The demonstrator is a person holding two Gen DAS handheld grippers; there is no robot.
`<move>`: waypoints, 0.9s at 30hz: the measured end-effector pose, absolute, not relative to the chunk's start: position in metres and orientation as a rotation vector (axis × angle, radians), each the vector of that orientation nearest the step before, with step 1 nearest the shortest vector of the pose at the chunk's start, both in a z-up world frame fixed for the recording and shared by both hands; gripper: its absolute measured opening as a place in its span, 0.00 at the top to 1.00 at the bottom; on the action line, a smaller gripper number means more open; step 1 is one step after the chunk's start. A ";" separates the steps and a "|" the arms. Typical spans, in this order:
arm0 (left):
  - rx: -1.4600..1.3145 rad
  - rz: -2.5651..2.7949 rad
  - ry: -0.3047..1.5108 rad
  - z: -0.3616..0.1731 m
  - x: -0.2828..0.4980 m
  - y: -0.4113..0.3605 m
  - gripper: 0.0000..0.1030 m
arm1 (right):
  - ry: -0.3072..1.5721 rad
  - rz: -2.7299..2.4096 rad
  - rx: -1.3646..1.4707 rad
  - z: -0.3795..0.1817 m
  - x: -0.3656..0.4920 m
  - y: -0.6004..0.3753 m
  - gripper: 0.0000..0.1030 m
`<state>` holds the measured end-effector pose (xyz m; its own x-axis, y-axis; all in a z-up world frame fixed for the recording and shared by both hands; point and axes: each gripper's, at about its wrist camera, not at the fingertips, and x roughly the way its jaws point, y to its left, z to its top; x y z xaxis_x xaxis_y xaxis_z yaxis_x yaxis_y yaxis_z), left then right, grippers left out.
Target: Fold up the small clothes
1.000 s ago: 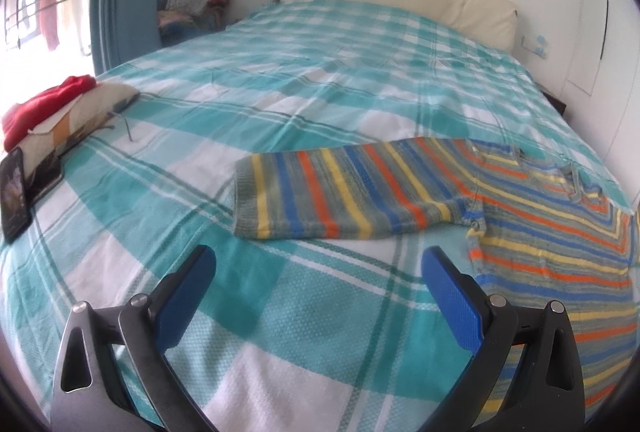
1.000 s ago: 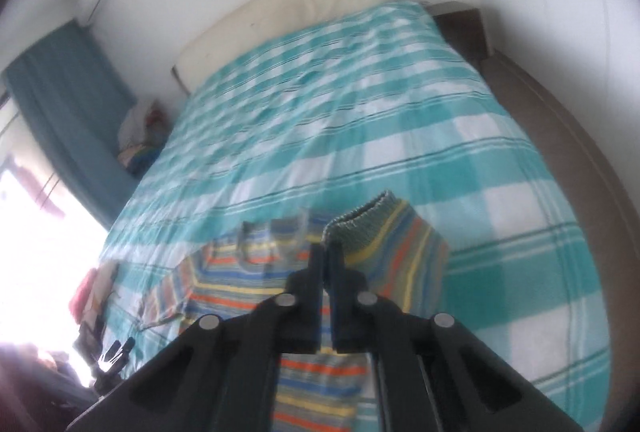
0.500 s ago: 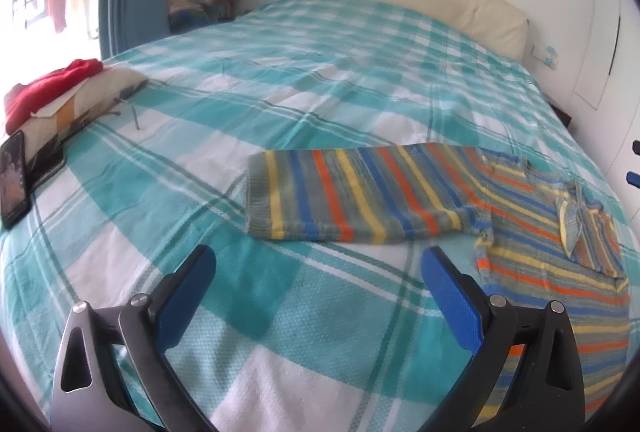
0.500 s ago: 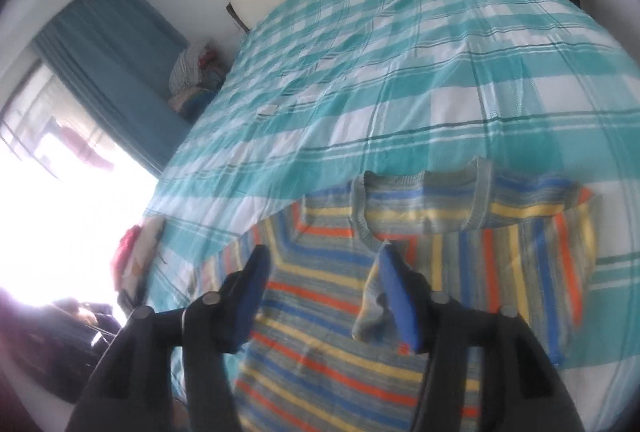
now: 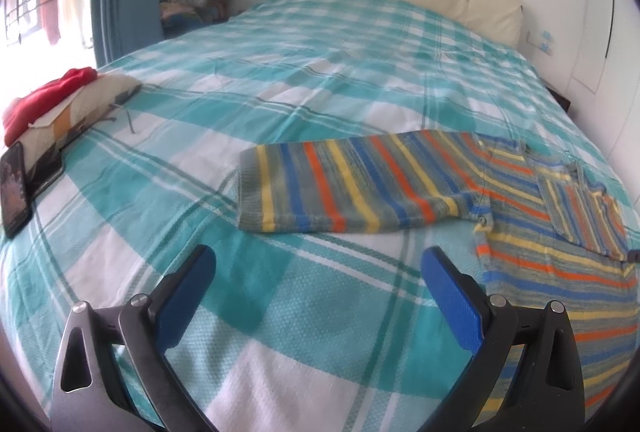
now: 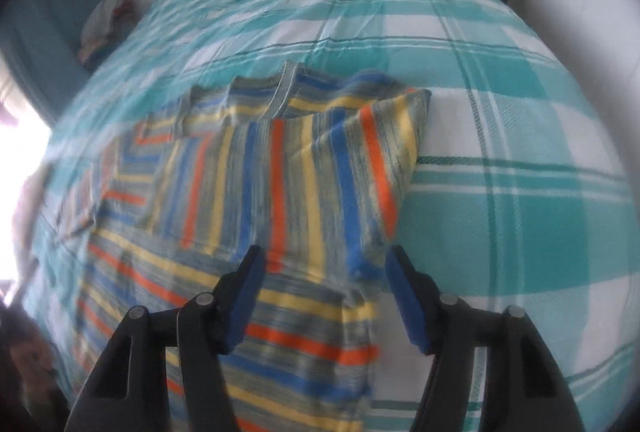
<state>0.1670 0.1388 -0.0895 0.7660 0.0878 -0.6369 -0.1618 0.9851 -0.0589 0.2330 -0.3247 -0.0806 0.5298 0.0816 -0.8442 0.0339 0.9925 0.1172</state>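
— Item? Striped sweater, flat on the bed, one sleeve folded across its chest.
— Jaws? My right gripper just opened, empty above that sleeve; my left gripper gapes wide, sweater beyond it.

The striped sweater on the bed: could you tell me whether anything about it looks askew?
The striped sweater has one sleeve folded across its chest, lying slanted and rumpled, while the other sleeve lies spread flat.

The right wrist view is smeared with motion, so the striped sweater shows soft stripes and the bed beyond it is hazy. In the left wrist view the sweater's body runs off the right edge. The window is glare.
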 end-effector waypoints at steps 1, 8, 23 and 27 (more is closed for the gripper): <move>-0.112 0.135 0.689 -0.090 0.168 0.138 0.01 | 1.038 0.034 0.070 -0.088 0.231 -0.319 0.39; -0.080 0.136 0.692 -0.090 0.166 0.138 0.01 | 1.014 -0.200 0.024 -0.126 0.217 -0.365 0.39; -0.060 0.080 0.754 -0.098 0.174 0.129 0.01 | 0.770 -0.230 0.084 -0.093 0.107 -0.362 0.29; -0.043 0.088 0.762 -0.102 0.175 0.126 0.01 | 0.698 -0.312 0.131 -0.096 0.069 -0.380 0.27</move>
